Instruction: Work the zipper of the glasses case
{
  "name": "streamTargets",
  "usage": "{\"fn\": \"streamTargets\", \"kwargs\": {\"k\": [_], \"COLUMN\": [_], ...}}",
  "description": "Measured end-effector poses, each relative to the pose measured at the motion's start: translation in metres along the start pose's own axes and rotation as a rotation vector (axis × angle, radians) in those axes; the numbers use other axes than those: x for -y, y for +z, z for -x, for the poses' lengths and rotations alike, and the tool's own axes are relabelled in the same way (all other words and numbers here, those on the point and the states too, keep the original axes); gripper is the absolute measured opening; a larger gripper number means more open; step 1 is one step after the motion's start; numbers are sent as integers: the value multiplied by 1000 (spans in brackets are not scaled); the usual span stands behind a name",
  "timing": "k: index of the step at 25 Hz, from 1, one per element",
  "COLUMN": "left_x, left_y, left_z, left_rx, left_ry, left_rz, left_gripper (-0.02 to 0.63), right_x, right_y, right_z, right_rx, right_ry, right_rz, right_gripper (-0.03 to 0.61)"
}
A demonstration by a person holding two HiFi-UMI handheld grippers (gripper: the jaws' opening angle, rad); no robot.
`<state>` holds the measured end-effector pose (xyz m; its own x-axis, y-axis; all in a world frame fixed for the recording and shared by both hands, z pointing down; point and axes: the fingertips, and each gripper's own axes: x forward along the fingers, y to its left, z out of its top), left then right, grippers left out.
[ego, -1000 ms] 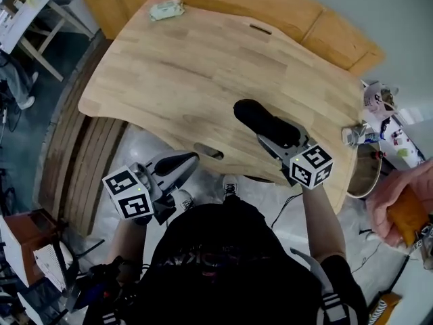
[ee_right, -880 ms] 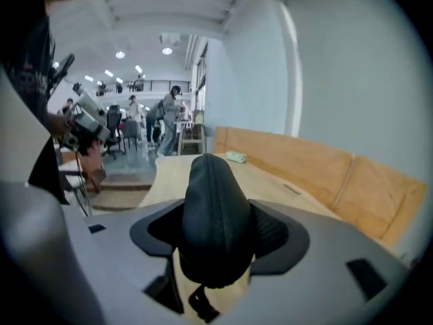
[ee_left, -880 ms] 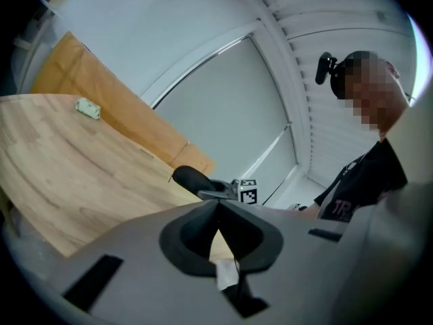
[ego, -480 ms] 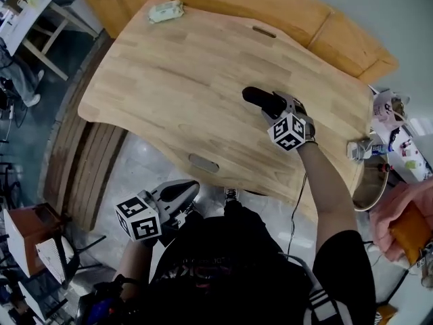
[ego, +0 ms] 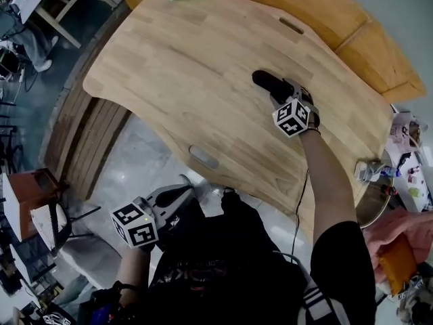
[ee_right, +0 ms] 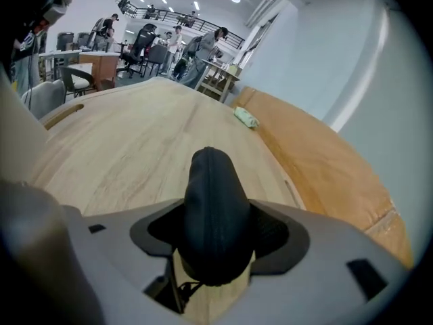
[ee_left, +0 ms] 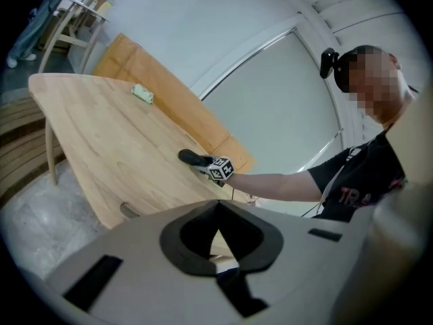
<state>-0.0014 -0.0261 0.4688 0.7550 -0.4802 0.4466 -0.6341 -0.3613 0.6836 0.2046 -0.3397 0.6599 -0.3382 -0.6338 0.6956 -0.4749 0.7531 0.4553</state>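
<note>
Right tool (ego: 281, 95) is gripping the glasses case (ego: 268, 82) on the bench (ego: 189, 66). Left tool (ego: 183, 191) — closed, empty — is hovering apart.

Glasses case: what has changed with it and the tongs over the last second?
The right tongs carried the black zippered glasses case from the near edge farther in over the light wooden table, lowering it. Grip unchanged. The left tongs stayed shut and empty below the table's near edge.
</note>
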Motion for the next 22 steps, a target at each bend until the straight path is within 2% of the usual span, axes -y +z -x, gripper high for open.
{"fn": "streamTargets", "kwargs": {"k": [3,11,22], "left_x": [1,4,13], "left_y": [0,4,9], "left_z": [-5,-12,-20], "left_rx": [10,11,6], "left_ry": [21,17,-22], "left_rz": [16,22,-6], "left_gripper": [11,11,11], "right_x": [-8,-19,-26], "right_y": [-7,-7,6], "right_z": [-9,-13,33], "right_rx": [-16,-20,93], "right_ry": [18,42,38], "right_rz": [58,82,63], "right_gripper": [290,291,299]}}
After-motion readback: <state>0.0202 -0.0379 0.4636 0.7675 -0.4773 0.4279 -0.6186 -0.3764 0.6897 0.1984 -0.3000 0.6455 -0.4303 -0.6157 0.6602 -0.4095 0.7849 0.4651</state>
